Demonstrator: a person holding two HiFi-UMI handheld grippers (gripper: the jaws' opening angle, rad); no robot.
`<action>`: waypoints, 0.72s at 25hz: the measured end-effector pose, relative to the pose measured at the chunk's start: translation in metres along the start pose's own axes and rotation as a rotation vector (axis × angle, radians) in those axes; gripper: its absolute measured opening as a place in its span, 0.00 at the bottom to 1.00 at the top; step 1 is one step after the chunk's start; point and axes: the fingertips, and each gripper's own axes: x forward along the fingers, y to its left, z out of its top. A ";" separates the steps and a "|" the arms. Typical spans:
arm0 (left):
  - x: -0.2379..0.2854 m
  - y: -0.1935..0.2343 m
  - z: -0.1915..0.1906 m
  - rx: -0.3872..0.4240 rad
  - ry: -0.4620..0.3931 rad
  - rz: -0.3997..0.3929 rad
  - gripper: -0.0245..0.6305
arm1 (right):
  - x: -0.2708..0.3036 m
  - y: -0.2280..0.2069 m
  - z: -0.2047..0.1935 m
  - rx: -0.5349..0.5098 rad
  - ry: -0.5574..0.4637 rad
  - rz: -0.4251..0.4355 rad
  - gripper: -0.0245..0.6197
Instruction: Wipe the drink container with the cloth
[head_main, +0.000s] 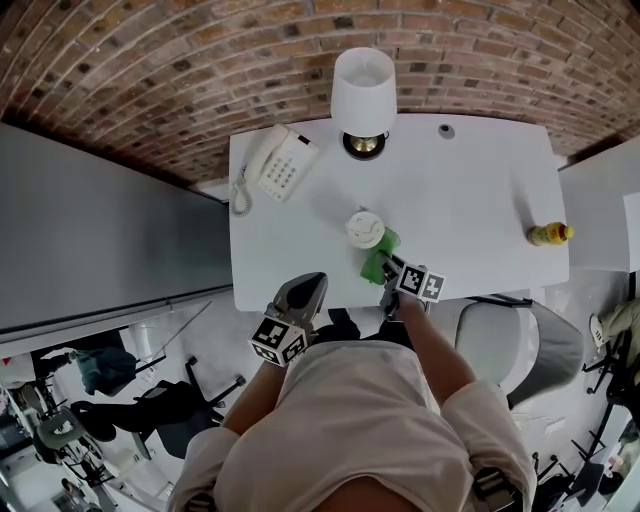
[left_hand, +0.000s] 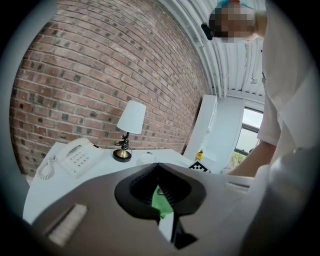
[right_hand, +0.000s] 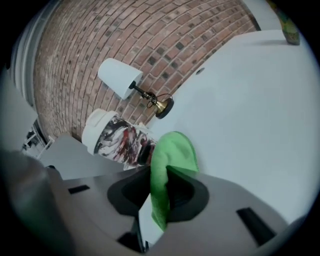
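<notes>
- Step in hand: wiping under way or just starting. R gripper (right_hand: 162, 186) is clamped on the green cloth (right_hand: 172, 152), w/ the free fold pushed up to the side of the cup (right_hand: 117, 137).
- Cup stands upright on the white table (head_main: 480, 190), near the front edge and about mid-width. In the head view the cloth lies at its near-right side, touching or just beside it; can't tell which.
- L gripper (head_main: 303, 290) hangs at the table's front edge, left of the cup and apart from it. Its jaws are drawn together but for a thin slit, w/ nothing held. The green showing thru the slit looks to be the cloth beyond.
- Next move, as I judge it: rub the cloth up, down and round the cup wall. The cup isn't steadied, so a hard sideways push could slide or tip it. The L gripper prob needs to open and brace the cup on the far-left side first.
- Containers: the cup has a white lid on and a black/red/white patterned wall, so what's inside isn't visible.
- A small yellow bottle (head_main: 550, 234) stands at the table's far-right edge, well apart from the cup. Too small to tell how full it is.
- Lamp (head_main: 363, 95) and phone (head_main: 280, 163) sit at the back of the table, clear of the work.
</notes>
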 end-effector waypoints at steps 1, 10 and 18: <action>-0.001 0.003 -0.001 0.000 0.004 -0.002 0.05 | 0.004 -0.002 -0.002 0.008 0.002 -0.010 0.15; -0.005 0.026 -0.007 -0.020 0.022 0.006 0.05 | 0.030 -0.013 -0.013 0.049 0.014 -0.058 0.15; -0.006 0.036 -0.009 -0.037 0.020 0.014 0.05 | 0.040 -0.011 -0.013 0.063 0.025 -0.054 0.15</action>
